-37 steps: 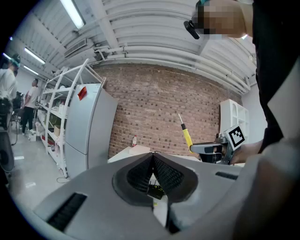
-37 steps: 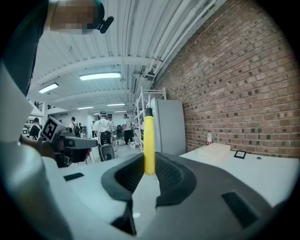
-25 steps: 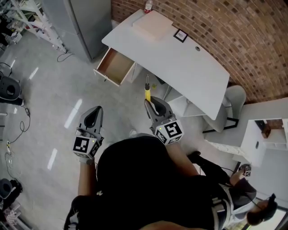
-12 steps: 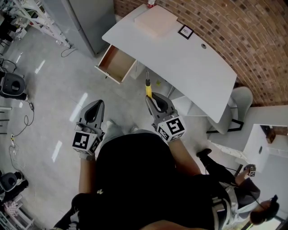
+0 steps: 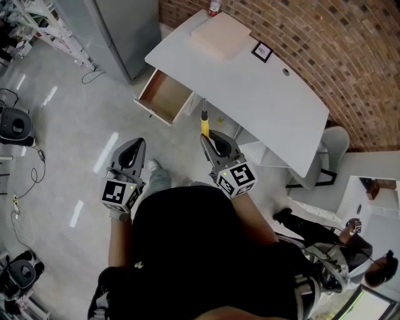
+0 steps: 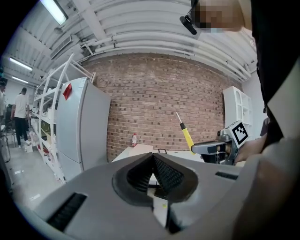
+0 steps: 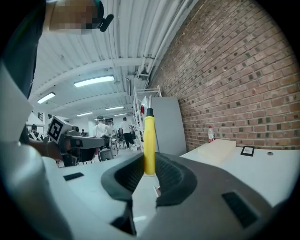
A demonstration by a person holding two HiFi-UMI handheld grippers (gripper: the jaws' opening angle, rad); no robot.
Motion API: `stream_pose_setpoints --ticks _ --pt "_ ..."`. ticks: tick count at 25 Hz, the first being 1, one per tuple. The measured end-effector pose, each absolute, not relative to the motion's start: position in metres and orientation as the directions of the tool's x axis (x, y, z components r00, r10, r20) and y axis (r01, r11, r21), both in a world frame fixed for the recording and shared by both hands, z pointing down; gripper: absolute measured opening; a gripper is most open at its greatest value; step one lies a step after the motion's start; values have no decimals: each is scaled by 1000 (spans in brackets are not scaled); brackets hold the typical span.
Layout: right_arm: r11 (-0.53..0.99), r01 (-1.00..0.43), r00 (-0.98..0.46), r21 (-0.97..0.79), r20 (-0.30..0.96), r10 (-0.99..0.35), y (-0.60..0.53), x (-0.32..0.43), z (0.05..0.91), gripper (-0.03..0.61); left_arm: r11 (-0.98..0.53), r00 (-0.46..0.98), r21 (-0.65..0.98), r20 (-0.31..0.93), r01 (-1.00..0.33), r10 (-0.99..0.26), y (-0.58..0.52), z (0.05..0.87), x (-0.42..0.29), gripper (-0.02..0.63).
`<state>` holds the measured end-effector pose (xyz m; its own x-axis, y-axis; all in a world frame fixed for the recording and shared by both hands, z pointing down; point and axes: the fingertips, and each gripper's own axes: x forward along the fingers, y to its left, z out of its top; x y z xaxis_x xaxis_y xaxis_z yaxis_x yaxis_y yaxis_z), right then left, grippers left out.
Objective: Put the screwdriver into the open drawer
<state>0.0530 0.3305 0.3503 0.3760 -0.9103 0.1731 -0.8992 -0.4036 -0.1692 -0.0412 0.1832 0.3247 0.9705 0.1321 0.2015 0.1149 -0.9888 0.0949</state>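
The screwdriver (image 5: 204, 124) has a yellow handle and a thin metal shaft that points toward the white desk (image 5: 269, 94). My right gripper (image 5: 207, 139) is shut on its handle. In the right gripper view the screwdriver (image 7: 149, 140) stands upright between the pads of the right gripper (image 7: 149, 169). The open wooden drawer (image 5: 164, 97) juts out at the desk's left end, ahead and left of the screwdriver tip. My left gripper (image 5: 136, 145) hangs over the floor below the drawer, shut and empty; the left gripper (image 6: 152, 159) shows its jaws meeting.
A grey cabinet (image 5: 125, 31) stands left of the desk. A beige slab (image 5: 220, 34), a red-capped bottle (image 5: 214, 9) and a small framed card (image 5: 262, 51) lie on the desk. A white chair (image 5: 326, 153) is to the right. Cables and equipment (image 5: 14, 125) line the floor's left.
Both grippers have moved a little toward the desk with the person, so the drawer sits slightly nearer. The right gripper keeps the screwdriver; the left stays shut.
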Motion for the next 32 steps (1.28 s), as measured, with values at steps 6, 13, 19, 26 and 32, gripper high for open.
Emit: stream_pose_setpoints --ticks 6,13,19,26,32 --pt "-404 -900 373 -161 191 -908 258 64 347 78 -986 975 138 184 97 122 105 324 -23 5" --pt "-409 -900 374 -149 217 -902 180 77 352 80 -978 983 193 153 73 104 15 326 -25 5" --pt "-408 -902 366 -138 253 -895 127 85 362 80 -977 984 206 162 46 81 -42 336 -33 5" --pt "-359 -924 312 -131 284 -907 80 99 363 80 -974 981 225 192 -32 12 -79 348 -33 5" --pt "-309 -941 251 -138 330 -910 53 122 378 80 -962 974 253 224 -103 -46 -97 359 -20 5"
